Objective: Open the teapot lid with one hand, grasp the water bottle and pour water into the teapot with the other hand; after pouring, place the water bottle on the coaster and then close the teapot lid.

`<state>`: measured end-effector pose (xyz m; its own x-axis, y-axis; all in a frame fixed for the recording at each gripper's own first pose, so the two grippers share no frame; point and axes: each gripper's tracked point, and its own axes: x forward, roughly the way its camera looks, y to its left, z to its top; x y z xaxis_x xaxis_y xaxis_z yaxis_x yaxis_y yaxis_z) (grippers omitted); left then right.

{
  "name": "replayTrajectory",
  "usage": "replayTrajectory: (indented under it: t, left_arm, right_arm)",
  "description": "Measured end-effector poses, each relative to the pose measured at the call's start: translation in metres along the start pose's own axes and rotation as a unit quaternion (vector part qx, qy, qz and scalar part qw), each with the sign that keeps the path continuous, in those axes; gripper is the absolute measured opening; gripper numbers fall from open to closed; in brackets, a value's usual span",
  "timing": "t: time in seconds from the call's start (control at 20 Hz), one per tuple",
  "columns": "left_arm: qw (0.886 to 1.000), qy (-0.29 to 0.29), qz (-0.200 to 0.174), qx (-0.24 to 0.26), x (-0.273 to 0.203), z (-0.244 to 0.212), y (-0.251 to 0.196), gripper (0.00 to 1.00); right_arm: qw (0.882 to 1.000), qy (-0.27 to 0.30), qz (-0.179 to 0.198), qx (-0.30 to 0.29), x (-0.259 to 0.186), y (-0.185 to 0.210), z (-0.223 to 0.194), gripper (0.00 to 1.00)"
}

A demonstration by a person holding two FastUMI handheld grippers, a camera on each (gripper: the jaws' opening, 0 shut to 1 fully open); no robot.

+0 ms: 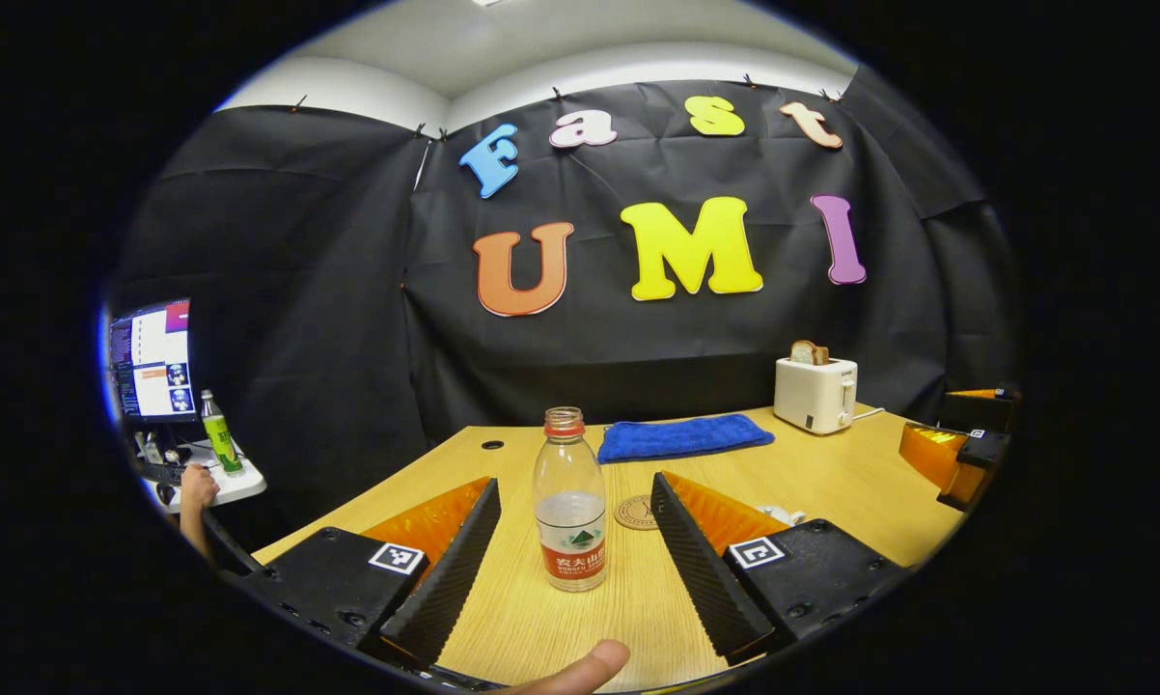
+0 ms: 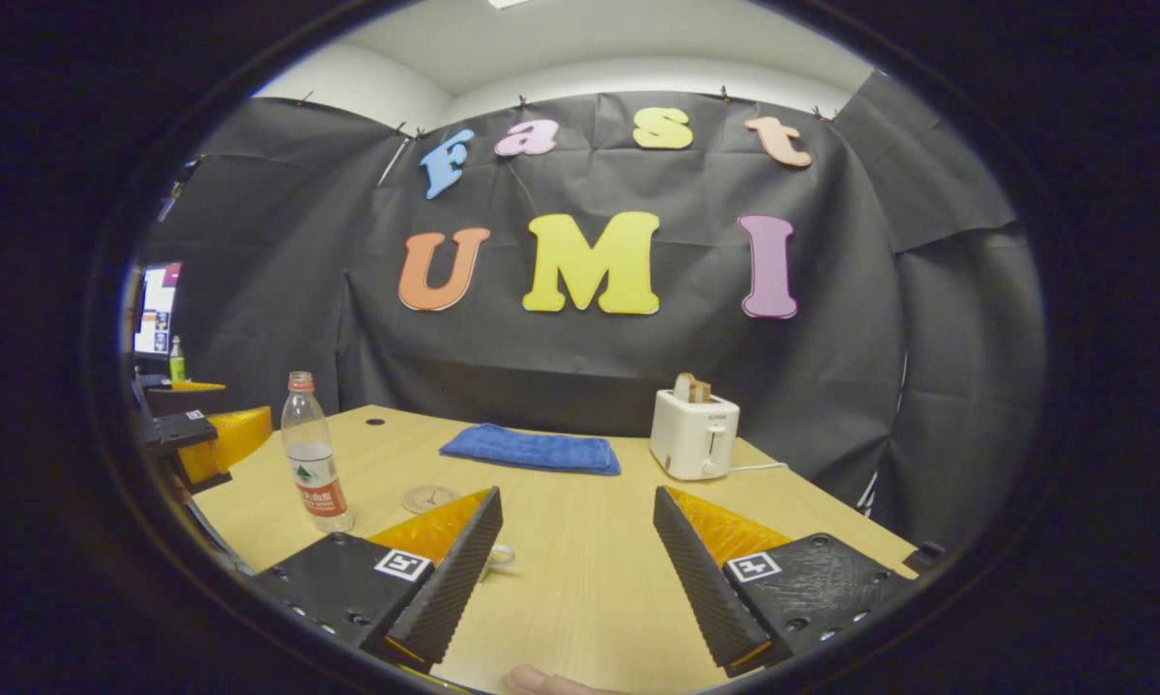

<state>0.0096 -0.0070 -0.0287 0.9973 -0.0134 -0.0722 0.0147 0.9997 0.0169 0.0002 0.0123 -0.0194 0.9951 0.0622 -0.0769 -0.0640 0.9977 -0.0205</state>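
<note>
Water bottle [image 1: 569,502] stands upright on the wooden table [image 1: 831,483], uncapped, part full, centred between the fingers of the left gripper [image 1: 568,560] in the left gripper view; jaws spread wide, neither finger touching it. The coaster [image 1: 636,513] lies flat just behind and to the right of the bottle. In the right gripper view the same bottle [image 2: 314,454] sits off to the left with the coaster [image 2: 429,499] near it, and the right gripper [image 2: 575,569] hangs over bare table, jaws also wide, holding nothing. A small white ring-shaped piece [image 2: 499,556] peeks out beside its left finger, possibly part of the teapot, but I cannot tell. No teapot body can be made out, so the lid's state is unknown. Judgement: this is the approach to the bottle grasp, with pouring not yet begun. The next move calls for the left gripper to advance until the bottle sits deep between the fingers, then close on the body squarely; it is open-topped, so any tilt risks spilling. Surface: light wood-grain top with a cable hole at the far side, a folded blue towel [image 1: 684,437], and a white toaster [image 1: 814,393] with bread in its slot. Room: black cloth walls, with a monitor [image 1: 151,360] and a green bottle [image 1: 220,433] on a side desk to the left.
</note>
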Motion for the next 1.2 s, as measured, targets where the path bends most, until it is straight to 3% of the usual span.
replayTrajectory:
  t: [0.25, 0.75, 1.2]
  left_arm:
    - [1.000, 0.011, 0.006, 0.000, 0.005, -0.009, 0.004, 0.98]
    - [0.999, 0.032, 0.006, -0.009, 0.021, -0.030, 0.005, 0.98]
    - [0.999, 0.039, 0.009, -0.004, 0.024, -0.037, 0.006, 0.98]
  right_arm:
    - [1.000, 0.003, 0.006, 0.007, 0.010, 0.006, -0.010, 0.95]
    - [0.997, 0.023, 0.070, 0.031, 0.050, 0.064, -0.059, 0.95]
    - [0.997, 0.033, 0.074, 0.009, 0.089, 0.106, -0.066, 0.97]
